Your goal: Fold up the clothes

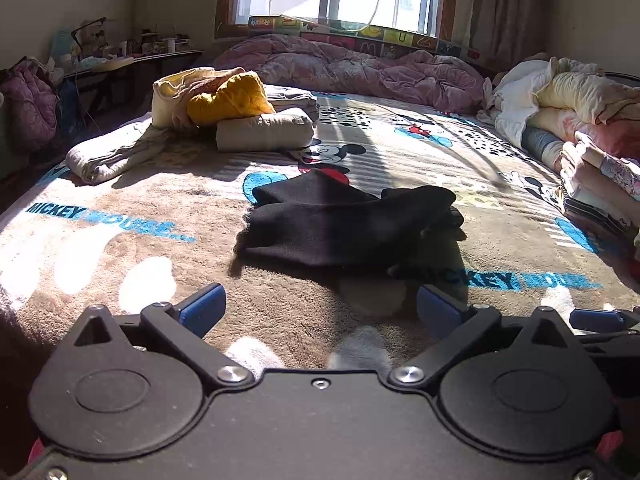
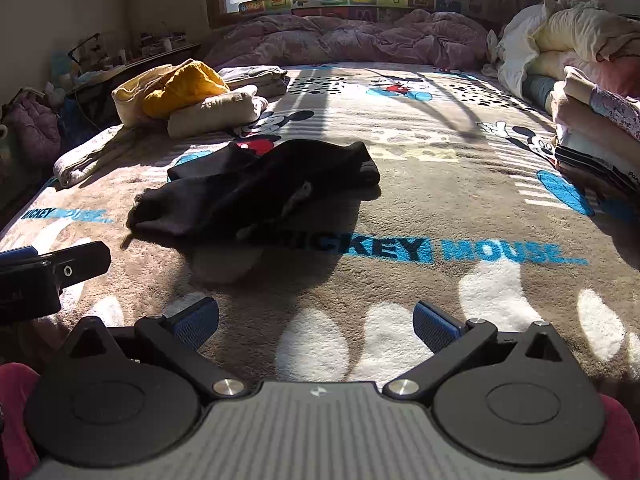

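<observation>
A black garment (image 1: 344, 222) lies crumpled near the middle of the bed, on the Mickey Mouse blanket (image 1: 132, 264), partly doubled over itself with one end bunched higher than the other; it looks like the piece in hand, since it sits alone in the bare stretch of blanket, just ahead of both tools; the left tongs (image 1: 320, 308) stand wide open and hold nothing, blue pads spread to either side with blanket between them, short of the garment's near edge; the right tongs (image 2: 316, 320) are likewise spread wide and empty, set a little to the garment's right, probably so each tool can take one side of the cloth; the left tool also shows at the left edge of the right wrist view; a loose heap with a yellow piece (image 1: 228, 98) and a rolled cream bundle (image 1: 264, 132) sits at the far left, and a neat stack of folded clothes (image 1: 600, 184) at the right edge, which suggests unsorted laundry on one side and finished work on the other; a rumpled pink quilt (image 1: 352, 68) lies pushed back under the window, leaving the middle as working room
</observation>
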The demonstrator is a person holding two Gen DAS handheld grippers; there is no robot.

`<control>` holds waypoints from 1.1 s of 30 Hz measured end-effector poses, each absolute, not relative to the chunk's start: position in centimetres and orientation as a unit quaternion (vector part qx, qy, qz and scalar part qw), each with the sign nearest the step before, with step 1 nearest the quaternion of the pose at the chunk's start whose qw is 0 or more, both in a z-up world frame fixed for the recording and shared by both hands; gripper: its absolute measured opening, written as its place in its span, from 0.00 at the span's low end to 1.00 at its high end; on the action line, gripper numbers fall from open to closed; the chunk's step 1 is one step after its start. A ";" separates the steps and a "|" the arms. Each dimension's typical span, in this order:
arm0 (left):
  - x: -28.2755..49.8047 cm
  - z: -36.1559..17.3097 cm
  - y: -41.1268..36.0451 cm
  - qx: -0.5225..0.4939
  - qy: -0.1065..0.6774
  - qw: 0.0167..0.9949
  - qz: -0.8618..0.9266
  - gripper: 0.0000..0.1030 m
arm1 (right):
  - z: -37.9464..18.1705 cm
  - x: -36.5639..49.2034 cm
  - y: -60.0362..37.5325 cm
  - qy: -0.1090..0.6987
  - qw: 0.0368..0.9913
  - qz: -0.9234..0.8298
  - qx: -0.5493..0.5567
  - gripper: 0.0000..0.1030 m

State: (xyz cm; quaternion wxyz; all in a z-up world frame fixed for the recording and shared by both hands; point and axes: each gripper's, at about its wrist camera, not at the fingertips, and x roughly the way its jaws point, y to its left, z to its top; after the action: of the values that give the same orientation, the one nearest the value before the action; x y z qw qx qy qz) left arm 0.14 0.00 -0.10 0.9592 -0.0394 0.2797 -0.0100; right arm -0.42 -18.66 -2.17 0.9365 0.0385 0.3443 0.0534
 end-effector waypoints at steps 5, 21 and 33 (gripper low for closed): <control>0.4 -0.3 0.0 -0.032 0.289 0.957 -0.003 1.00 | -2.7 -0.6 -18.9 0.345 0.936 0.052 0.035 0.99; 0.6 -1.1 -0.1 -0.033 0.291 0.956 -0.002 1.00 | -2.7 -0.3 -18.6 0.347 0.935 0.054 0.038 0.99; 0.7 -1.3 0.1 -0.033 0.294 0.955 0.002 1.00 | -2.8 -0.3 -18.5 0.348 0.935 0.053 0.035 0.99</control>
State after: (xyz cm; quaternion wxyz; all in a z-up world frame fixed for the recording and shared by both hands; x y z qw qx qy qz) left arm 0.74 0.10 -1.27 0.9551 -0.0335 0.2943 0.0019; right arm -0.28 -18.54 -2.77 0.9351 0.0347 0.3485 0.0535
